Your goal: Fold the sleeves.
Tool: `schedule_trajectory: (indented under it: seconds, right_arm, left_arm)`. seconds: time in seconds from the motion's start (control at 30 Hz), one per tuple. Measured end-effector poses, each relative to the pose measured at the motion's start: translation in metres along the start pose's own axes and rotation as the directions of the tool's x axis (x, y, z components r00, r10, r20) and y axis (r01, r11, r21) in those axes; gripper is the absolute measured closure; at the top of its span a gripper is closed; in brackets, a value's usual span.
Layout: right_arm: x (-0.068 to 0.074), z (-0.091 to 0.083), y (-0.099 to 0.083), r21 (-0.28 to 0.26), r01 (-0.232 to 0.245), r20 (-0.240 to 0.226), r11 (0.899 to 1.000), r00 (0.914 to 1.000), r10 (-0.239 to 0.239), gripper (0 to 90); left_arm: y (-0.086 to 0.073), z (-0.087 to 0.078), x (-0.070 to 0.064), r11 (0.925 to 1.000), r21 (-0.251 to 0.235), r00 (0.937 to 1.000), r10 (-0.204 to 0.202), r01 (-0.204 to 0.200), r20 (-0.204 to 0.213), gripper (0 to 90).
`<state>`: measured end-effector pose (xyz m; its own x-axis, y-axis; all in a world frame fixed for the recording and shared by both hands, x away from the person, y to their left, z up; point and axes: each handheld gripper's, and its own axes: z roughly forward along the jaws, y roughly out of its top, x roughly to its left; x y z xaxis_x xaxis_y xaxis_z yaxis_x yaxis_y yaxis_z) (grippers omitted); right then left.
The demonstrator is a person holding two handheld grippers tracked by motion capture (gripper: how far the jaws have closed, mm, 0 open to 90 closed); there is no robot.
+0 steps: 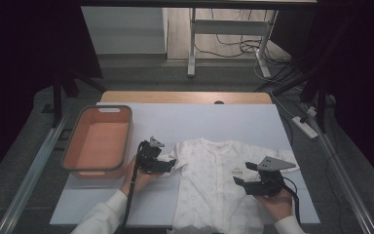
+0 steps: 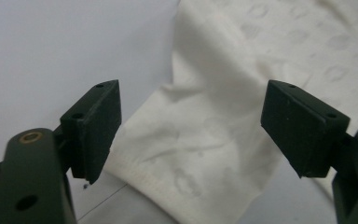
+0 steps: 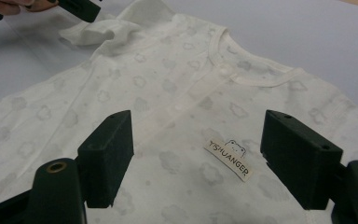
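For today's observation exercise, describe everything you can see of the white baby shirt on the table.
The baby shirt is white, thin soft-looking cloth with a faint cloud print, short sleeves, a round neckline and a front placket with snaps. A small label sits on its chest. It lies flat, front up, on the white table. The open left gripper straddles one sleeve's cuff.

We hold our left tool [image 1: 168,165] with jaws spread wide, pointing right; our right tool [image 1: 243,174] points left toward it, jaws equally wide apart, both forearms low.
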<state>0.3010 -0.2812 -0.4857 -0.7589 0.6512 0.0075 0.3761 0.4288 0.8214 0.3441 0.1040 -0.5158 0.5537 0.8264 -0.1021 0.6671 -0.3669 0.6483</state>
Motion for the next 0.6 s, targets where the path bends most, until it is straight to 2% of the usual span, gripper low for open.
schedule_trajectory:
  seconds: [0.1,0.17,0.27,0.43,0.6]
  right_arm:
    - [0.000,0.000,0.000,0.001,0.002,-0.002,1.000,1.0000,-0.002,25.8]
    - [0.000,0.000,0.000,0.002,0.004,-0.003,1.000,1.0000,-0.004,25.8]
    - [0.001,0.001,0.000,0.003,0.008,-0.006,1.000,1.0000,-0.008,25.7]
    - [0.001,0.002,0.000,0.008,0.012,-0.006,1.000,0.9999,-0.012,25.7]
    - [0.000,0.001,0.000,0.001,0.009,-0.006,1.000,0.9999,-0.009,25.7]
  left_arm:
    - [-0.002,0.006,0.003,0.9996,0.027,0.9995,0.001,0.000,-0.031,17.6]
    - [-0.002,0.012,0.007,0.9983,0.055,0.9986,-0.018,0.020,-0.050,16.2]
    - [-0.003,0.016,0.010,0.9965,0.082,0.9979,-0.016,0.021,-0.063,14.2]
    - [-0.004,0.018,0.014,0.9955,0.086,0.9971,-0.035,0.041,-0.068,12.9]
    - [-0.005,0.017,0.016,0.9951,0.090,0.9974,-0.037,0.042,-0.062,13.9]
